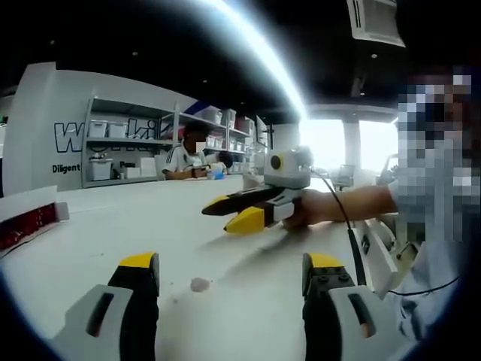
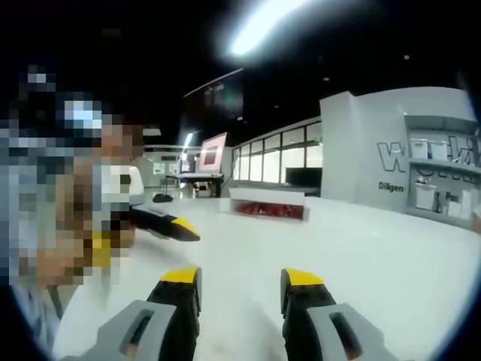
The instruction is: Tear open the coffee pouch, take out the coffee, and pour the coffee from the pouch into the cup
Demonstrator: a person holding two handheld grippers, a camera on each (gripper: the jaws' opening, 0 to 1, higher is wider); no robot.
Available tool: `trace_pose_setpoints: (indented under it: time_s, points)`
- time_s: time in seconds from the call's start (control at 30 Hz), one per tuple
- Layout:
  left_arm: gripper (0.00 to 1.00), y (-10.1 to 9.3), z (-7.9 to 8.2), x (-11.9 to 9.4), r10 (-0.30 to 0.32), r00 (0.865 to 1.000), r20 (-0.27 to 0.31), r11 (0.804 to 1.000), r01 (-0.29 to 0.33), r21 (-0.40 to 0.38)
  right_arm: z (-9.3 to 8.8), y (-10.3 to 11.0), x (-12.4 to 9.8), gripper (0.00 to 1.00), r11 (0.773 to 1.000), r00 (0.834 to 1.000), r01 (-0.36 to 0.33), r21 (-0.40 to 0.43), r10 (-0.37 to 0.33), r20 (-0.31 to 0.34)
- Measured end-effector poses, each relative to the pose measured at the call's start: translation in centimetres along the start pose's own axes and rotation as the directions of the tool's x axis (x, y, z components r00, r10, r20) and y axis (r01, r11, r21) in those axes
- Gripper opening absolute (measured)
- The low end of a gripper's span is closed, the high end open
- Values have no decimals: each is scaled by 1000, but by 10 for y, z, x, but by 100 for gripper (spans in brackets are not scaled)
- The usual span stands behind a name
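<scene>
Both ends apart and empty: left gripper (image 1: 229,274) spread low over the white desk (image 1: 135,218), right gripper (image 2: 240,289) spread too. Coffee pouches apparently in the red-filled box (image 2: 268,208) ahead, well apart. Best to approach slowly, pinch one pouch near its top edge.

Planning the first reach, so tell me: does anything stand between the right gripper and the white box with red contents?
Nothing visible does. Bare white tabletop runs from the open right gripper to the white box with red contents; the left gripper sits beside that path.
</scene>
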State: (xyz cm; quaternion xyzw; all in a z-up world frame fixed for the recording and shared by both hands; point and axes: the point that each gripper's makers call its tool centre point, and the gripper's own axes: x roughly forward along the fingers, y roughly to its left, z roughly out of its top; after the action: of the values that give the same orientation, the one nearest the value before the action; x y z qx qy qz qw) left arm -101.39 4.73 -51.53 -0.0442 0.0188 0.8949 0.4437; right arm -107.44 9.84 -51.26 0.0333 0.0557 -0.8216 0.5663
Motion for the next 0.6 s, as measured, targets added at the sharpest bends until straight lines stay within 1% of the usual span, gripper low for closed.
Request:
trace_pose_setpoints:
  time_s: [0.6]
  points:
    - [79,0,0,0,1,1000,-2,1000,-1,4,2,-2,6,43,1000,1000,-2,4,2,4]
